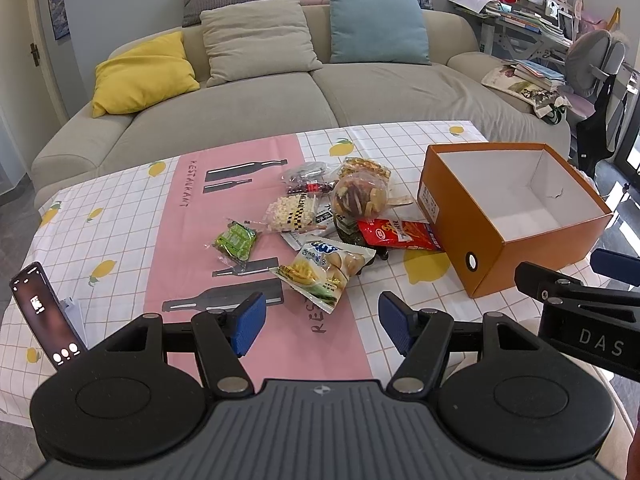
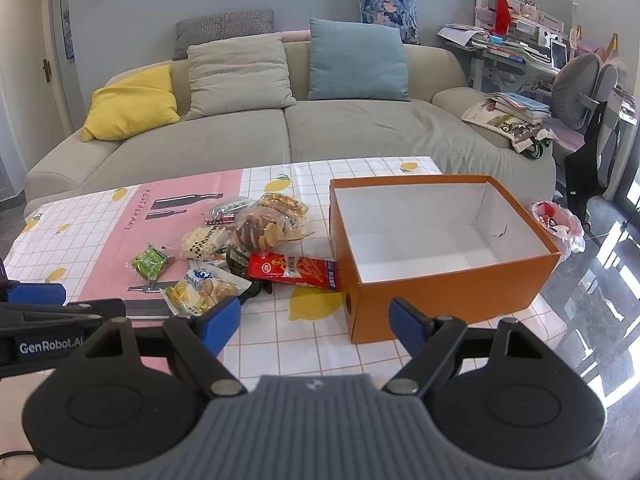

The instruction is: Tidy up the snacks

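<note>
orange box (image 2: pixel 448 300) beside snack pile (image 2: pixel 248 252)

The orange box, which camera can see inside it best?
The right wrist view: the orange box sits near the middle, its bare white floor showing. In the left wrist view the box sits off to the right, showing less floor.

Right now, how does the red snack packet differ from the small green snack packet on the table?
The red snack packet is long and lies against the orange box; the small green snack packet is shorter and lies apart, at the far side of the pile. The red packet overlaps other snacks; the green one lies alone on the tablecloth. Both lie flat, outside the box, and untouched by either gripper.
</note>
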Demonstrator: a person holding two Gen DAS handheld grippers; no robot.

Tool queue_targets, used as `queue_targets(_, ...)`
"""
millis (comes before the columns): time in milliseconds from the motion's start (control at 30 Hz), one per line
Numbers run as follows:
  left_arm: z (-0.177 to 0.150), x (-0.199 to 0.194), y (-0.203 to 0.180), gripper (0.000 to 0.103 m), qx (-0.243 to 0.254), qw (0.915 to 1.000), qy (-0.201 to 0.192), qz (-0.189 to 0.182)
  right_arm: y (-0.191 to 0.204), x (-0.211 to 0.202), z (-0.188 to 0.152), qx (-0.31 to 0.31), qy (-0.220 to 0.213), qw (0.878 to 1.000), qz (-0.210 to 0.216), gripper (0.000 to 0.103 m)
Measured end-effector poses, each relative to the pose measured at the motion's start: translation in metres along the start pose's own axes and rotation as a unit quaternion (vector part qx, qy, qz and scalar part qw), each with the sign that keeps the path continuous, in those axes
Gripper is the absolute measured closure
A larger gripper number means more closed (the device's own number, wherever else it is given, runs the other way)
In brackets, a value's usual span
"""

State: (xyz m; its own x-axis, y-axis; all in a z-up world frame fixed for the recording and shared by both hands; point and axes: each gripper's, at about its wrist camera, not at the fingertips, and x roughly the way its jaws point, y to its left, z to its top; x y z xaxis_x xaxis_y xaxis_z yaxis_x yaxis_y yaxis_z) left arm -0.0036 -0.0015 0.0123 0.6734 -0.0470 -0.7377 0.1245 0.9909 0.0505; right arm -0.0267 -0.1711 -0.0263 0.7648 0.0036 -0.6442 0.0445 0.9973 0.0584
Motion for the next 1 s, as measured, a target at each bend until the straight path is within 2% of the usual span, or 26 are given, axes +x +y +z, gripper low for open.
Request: queue_targets(1000, -0.0033, -0.0004, 0.0003, 0.027, 0.0, 1.0, -0.001, 0.0, 0.002, -0.0006, -0.0007, -0.001, -0.001, 1.0, -0.001, 0.02)
